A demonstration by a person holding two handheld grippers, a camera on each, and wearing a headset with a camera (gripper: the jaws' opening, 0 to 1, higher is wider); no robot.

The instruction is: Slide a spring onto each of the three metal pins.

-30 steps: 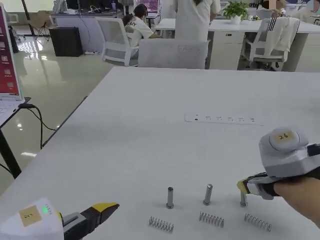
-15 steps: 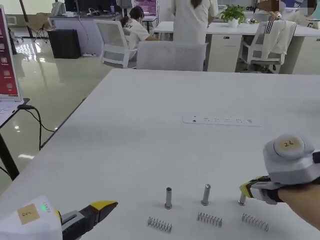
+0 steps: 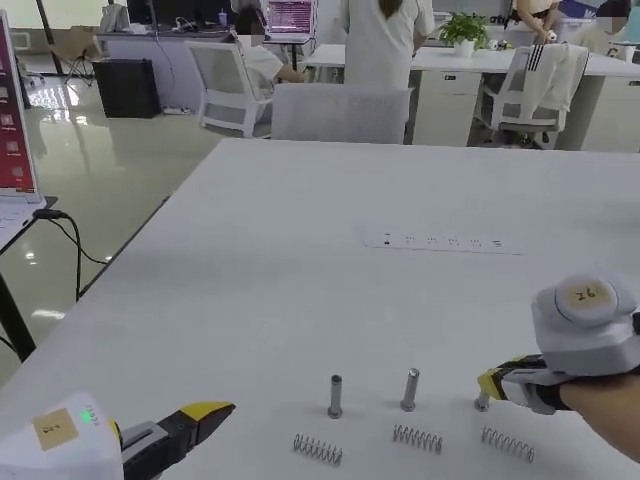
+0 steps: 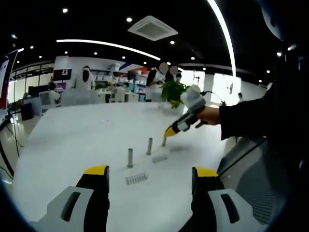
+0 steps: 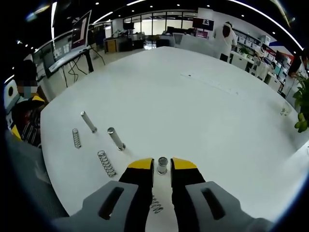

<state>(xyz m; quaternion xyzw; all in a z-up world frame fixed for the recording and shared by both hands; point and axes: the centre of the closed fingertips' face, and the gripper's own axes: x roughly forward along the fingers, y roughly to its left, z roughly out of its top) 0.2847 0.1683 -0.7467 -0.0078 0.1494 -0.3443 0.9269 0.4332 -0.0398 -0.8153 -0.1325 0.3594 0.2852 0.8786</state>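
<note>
Reaching in from the table's right side with the right gripper, a hand wrapped round its grip, forearm lying low over the top. Pointing the yellow tips left and slightly down. Straddling the top of the right pin with those jaws, parted only narrowly. Showing a sliver of gap on each side of the pin head in the right gripper view, so not clamping it.

Holding the left gripper low near the table's left edge, at its near end. Aiming its tips right, toward the pins, with the jaws spread wide and gripping nothing.

Standing upright in a row along the near edge: left pin, middle pin and the right pin. Looking like short grey metal posts, all three bare.

Lying flat just nearer the edge, one in front of each pin: left spring, middle spring, right spring. Looking like thin wire coils, turned lengthwise along the row, apart from the pins.

Lying farther back, toward the table's middle: a white power strip.
</note>
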